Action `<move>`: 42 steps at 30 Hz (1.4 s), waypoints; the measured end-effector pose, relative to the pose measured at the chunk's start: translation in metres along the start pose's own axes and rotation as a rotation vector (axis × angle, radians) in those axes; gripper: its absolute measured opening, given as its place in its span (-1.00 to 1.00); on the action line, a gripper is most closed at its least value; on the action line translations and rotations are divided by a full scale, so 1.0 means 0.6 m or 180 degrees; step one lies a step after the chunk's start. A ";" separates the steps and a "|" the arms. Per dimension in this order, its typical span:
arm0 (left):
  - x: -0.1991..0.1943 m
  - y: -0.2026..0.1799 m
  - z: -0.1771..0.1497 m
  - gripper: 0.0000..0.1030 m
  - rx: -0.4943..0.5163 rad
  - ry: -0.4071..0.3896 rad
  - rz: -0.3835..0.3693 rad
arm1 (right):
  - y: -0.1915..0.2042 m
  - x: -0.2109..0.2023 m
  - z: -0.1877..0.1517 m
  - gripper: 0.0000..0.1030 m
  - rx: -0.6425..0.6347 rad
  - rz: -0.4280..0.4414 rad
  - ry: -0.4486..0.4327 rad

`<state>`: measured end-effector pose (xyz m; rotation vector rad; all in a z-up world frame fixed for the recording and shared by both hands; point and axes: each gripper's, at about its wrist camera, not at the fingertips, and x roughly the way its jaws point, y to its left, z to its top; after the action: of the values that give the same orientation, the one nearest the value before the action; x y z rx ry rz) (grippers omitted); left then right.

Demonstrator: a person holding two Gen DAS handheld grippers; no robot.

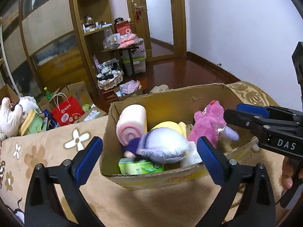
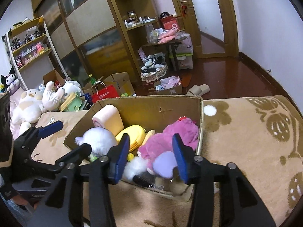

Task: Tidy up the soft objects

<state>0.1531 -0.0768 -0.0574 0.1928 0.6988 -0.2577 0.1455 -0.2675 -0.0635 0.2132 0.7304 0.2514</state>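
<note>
Even indoor light, sharp focus; strong fisheye bending, dark vignette at corners.

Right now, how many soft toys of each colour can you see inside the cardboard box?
Pink fluffy plush bear: 1
Yellow plush toy: 1
White and lilac round plush doll: 1
Pink and cream swirl-roll cushion: 1
Total: 4, all in the open cardboard box. More may be hidden underneath.

A lived-in bedroom at home: a wooden wardrobe at ten o'clock, corner shelves of toiletries at twelve, a wooden door at one, slippers on the dark floor, stuffed toys heaped at nine.
</note>
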 end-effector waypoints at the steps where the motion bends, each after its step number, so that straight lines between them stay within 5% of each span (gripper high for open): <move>1: -0.002 0.001 -0.001 0.91 0.0002 -0.0005 0.0012 | 0.000 -0.004 -0.001 0.12 -0.0002 -0.0006 -0.0014; 7: -0.019 0.008 -0.005 0.91 -0.0013 -0.0025 0.0113 | -0.001 -0.035 -0.004 0.33 -0.0038 -0.0099 -0.0091; 11: -0.043 0.017 -0.011 0.92 -0.0046 -0.0066 0.0168 | 0.002 -0.062 -0.011 0.69 -0.0060 -0.0234 -0.0173; 17: -0.090 0.022 -0.024 0.95 -0.0075 -0.0167 0.0259 | 0.010 -0.108 -0.016 0.98 -0.0069 -0.0345 -0.0357; 42: -0.284 0.054 -0.072 0.98 -0.0405 -0.0680 0.0437 | 0.040 -0.298 -0.066 1.00 0.0023 -0.0645 -0.0930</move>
<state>0.0111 -0.0061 0.0249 0.0895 0.4856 -0.0999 -0.0134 -0.2938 0.0270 0.1766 0.4587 0.0227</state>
